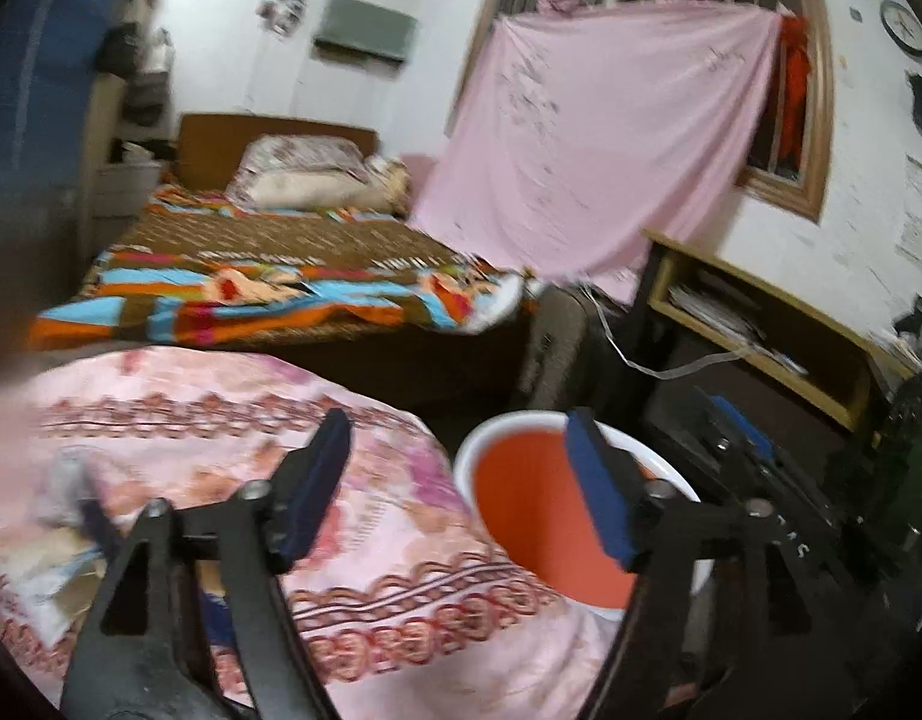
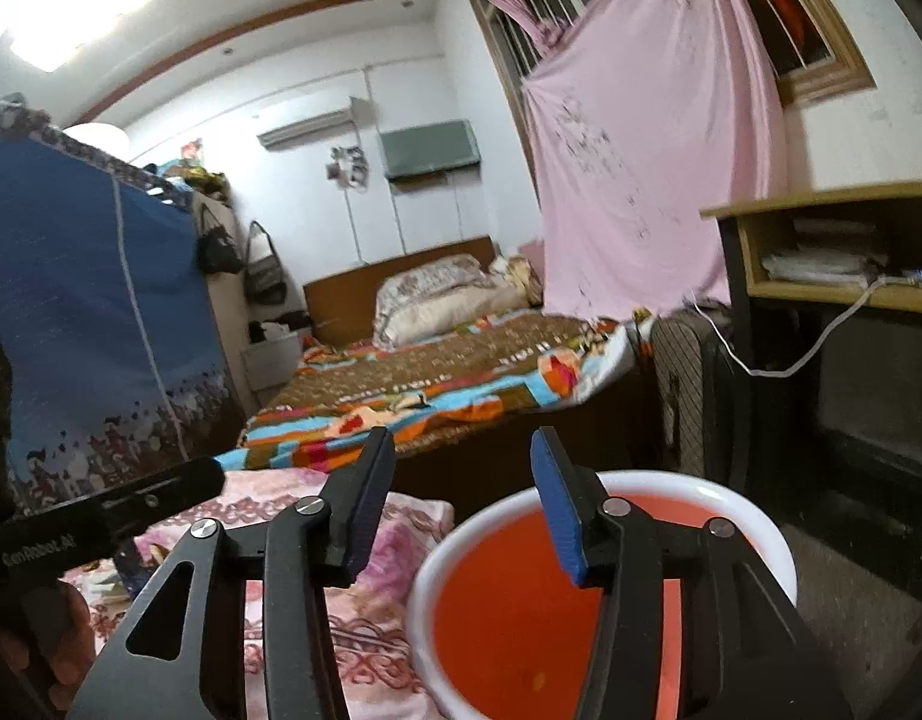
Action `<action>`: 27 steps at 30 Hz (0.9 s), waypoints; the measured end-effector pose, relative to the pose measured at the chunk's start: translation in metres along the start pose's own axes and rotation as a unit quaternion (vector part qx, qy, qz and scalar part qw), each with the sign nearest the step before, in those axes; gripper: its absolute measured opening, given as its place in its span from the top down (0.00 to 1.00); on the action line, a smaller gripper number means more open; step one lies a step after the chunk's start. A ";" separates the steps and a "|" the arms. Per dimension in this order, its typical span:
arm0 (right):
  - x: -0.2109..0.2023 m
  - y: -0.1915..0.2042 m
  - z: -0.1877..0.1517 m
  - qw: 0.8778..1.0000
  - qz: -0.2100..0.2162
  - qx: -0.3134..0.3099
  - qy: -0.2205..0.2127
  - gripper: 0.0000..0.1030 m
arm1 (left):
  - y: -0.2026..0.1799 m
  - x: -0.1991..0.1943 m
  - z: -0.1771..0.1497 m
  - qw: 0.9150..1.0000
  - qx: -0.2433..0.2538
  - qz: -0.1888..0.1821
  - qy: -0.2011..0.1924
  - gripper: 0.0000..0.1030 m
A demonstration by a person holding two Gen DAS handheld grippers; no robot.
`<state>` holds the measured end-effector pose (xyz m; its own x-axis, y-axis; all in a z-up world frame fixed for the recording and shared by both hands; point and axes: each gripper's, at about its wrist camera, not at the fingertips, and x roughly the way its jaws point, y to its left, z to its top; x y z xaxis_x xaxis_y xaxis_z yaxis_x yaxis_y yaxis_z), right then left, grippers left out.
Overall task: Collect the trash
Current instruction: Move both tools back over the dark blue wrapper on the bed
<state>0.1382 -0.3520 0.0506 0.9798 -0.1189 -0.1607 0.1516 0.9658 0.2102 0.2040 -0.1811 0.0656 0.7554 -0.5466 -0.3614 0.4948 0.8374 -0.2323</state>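
Note:
An orange bin with a white rim [image 1: 520, 480] stands on the floor beside a pink floral bedspread [image 1: 221, 420]. My left gripper [image 1: 458, 420] is open and empty, its fingers straddling the bedspread's edge and the bin's rim. Papers and wrappers [image 1: 53, 564] lie on the bedspread at lower left. In the right wrist view the bin [image 2: 496, 618] is just below my right gripper [image 2: 461, 444], which is open and empty above the bin's left rim. The left gripper's body [image 2: 101, 516] shows at left, over the bedspread [image 2: 365, 618].
A bed with a colourful blanket [image 1: 269, 276] lies beyond. A pink sheet [image 1: 592, 138] hangs over the window. A wooden desk with papers and a white cable [image 1: 748, 312] stands at right. A blue fabric wardrobe [image 2: 89, 300] stands at left.

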 end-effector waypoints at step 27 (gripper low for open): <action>-0.022 0.103 -0.007 0.983 0.149 -0.064 -0.091 0.00 | 0.100 -0.135 -0.033 0.962 -0.027 0.231 -0.146 0.11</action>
<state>0.1315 -0.2479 0.0694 0.9872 0.1449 0.0670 -0.1510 0.9838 0.0964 0.1372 -0.0236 0.0609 0.9815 -0.0868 -0.1709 0.0598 0.9857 -0.1573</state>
